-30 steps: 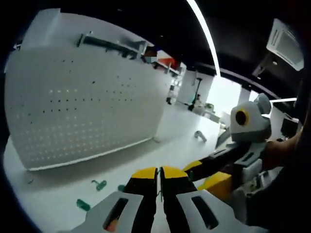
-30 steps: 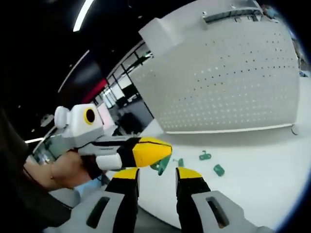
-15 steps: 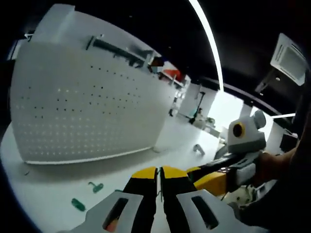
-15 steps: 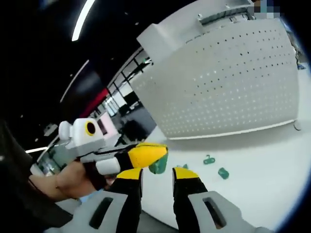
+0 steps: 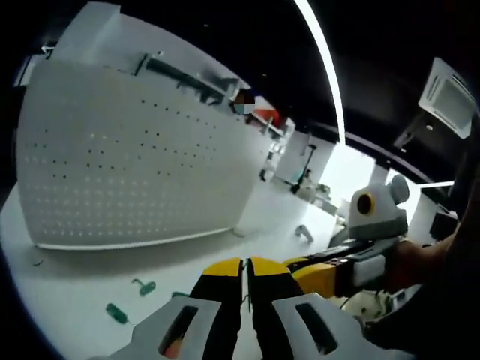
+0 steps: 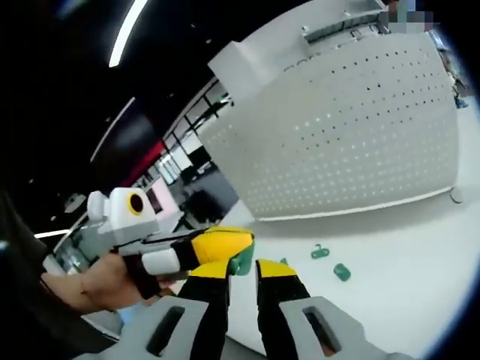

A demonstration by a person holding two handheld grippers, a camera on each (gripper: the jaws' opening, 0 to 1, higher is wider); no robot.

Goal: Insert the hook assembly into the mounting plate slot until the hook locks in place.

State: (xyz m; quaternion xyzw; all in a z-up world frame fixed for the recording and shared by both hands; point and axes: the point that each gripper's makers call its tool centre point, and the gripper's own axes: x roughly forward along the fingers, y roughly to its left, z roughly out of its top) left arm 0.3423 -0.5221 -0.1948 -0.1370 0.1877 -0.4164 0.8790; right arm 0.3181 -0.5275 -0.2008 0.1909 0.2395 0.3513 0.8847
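Note:
The white perforated mounting plate (image 5: pixel 127 165) (image 6: pixel 352 135) stands upright on the white table (image 5: pixel 67 300). Small green hook pieces (image 5: pixel 142 286) (image 6: pixel 320 253) lie loose on the table in front of it. My left gripper (image 5: pixel 244 266) has its yellow-tipped jaws pressed together, shut. It reaches into the right gripper view from the left (image 6: pixel 221 244), with a green piece (image 6: pixel 241 262) right at its tip. I cannot tell whether that piece is held. My right gripper (image 6: pixel 241 271) is open with a narrow gap, just below that tip. It also enters the left gripper view (image 5: pixel 330 274).
A dark rail (image 5: pixel 187 75) runs along the top of the plate. A hand (image 6: pixel 97 289) holds the left gripper. Another green piece (image 6: pixel 341 271) lies to the right on the table. A small grey bracket (image 5: pixel 304 232) sits further back.
The right gripper's jaws have narrowed their gap. The left gripper's tip and the green piece at it now sit closer above the right jaws. Both views have shifted slightly.

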